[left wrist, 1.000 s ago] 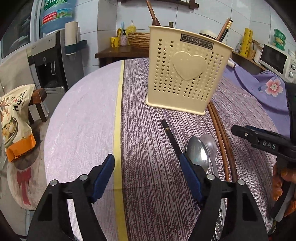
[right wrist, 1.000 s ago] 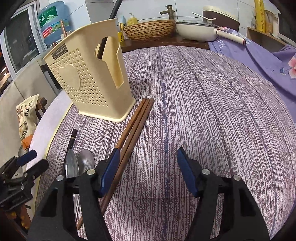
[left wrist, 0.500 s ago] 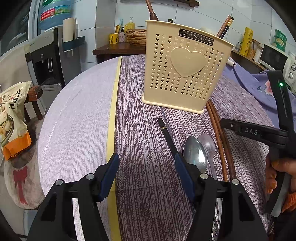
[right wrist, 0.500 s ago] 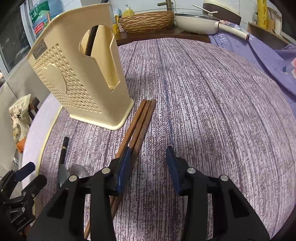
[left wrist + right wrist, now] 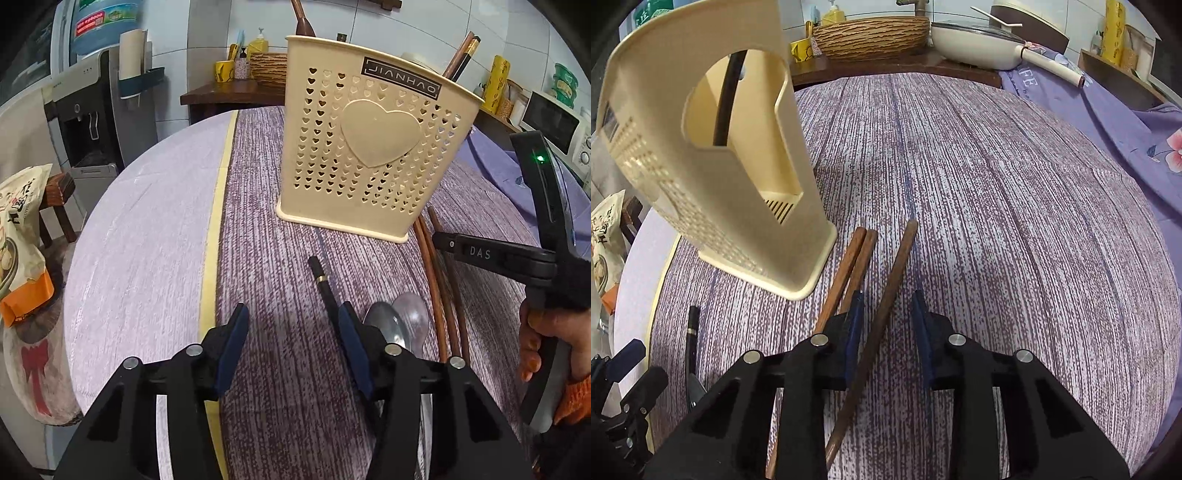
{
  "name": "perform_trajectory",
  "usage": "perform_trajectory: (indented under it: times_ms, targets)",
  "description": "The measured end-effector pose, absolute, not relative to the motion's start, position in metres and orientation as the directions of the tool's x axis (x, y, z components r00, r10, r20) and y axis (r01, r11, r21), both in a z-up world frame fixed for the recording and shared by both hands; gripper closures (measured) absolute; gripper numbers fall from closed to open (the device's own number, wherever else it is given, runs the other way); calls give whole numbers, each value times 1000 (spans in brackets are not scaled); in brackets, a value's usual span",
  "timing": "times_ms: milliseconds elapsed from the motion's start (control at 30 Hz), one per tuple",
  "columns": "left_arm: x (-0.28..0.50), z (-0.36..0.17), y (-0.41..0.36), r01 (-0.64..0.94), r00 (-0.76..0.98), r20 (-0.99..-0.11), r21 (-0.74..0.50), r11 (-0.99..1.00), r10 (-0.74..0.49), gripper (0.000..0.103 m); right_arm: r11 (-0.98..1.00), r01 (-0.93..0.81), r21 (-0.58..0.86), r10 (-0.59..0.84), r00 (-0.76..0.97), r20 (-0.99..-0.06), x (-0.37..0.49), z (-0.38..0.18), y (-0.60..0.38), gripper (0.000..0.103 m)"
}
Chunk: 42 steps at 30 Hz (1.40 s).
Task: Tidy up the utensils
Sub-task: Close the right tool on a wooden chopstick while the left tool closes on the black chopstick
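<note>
Your right hand-held gripper [image 5: 886, 325] straddles one brown chopstick [image 5: 886, 295], jaws narrowed, not yet clamped; its long axis runs along the fingers toward the holder [image 5: 713, 177]. Your left hand-held gripper [image 5: 291, 347] hovers wide, empty, near the spoons [image 5: 395, 325].

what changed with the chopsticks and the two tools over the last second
The right tool moved forward and narrowed around one brown chopstick, which now lies split off to the right of the other two; the pads don't visibly touch it yet. The left tool narrowed slightly, holding nothing. The holder, spoons and black chopstick stayed put.
</note>
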State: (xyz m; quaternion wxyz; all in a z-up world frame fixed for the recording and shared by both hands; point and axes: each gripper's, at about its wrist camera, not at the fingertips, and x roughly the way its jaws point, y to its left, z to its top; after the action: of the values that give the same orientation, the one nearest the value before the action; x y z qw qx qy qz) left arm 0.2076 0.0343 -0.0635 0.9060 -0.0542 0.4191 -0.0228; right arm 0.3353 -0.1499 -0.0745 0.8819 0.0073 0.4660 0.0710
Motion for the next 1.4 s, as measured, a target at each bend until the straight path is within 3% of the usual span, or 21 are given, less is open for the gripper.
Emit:
perform_trajectory:
  times_ms: [267,733,1400]
  targets:
    - [239,-68,27,-20,597,-796,-138,990,-99,63,992,-88,96,128,546,-828,351,-74,-152,81]
    - [248,-75,5,-28,575,-818,-30,999,-9,91,992,-62,106,122,554,-823,359,-75,-152,92]
    - [245,-75,7,-30,589,-807,-74,997,-42,94,978,-73,196,201,591,-781,346,-73,-163,93]
